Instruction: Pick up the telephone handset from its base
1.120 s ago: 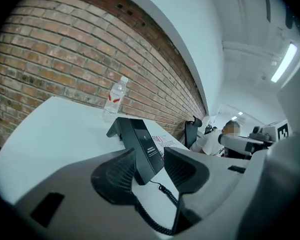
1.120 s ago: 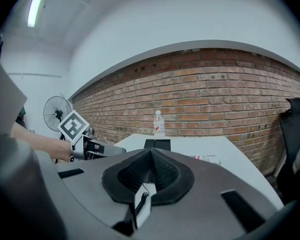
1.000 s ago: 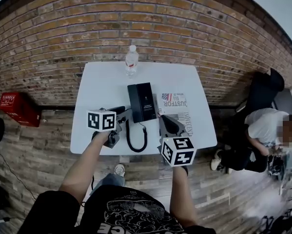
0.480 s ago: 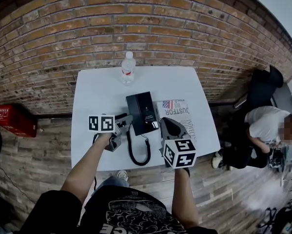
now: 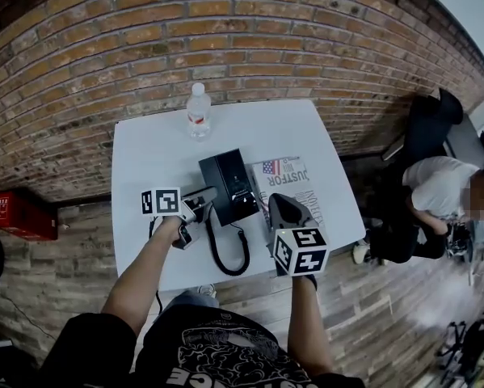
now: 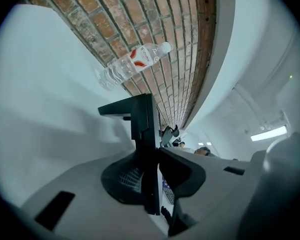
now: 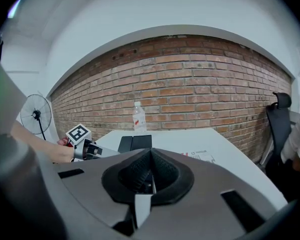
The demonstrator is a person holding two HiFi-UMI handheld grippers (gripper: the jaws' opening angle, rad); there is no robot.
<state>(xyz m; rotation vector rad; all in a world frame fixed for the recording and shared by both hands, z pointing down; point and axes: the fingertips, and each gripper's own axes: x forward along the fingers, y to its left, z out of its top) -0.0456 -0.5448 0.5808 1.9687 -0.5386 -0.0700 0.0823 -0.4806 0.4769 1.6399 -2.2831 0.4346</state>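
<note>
Toward the surface's (image 5: 145,160) front edge, left gripper (image 5: 211,195) fingers (image 6: 124,176) are closing, apparently gripping, mid-length on the stiff, light-looking handset (image 6: 142,119); right gripper (image 5: 276,200) is hanging clenched, empty.

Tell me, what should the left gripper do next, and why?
Probably raise it slowly. The jaws of the left gripper have just been closing and now press on the black handset, which lies at the base; its coiled cord loops slack on the table, so a gentle lift should free it.
</note>
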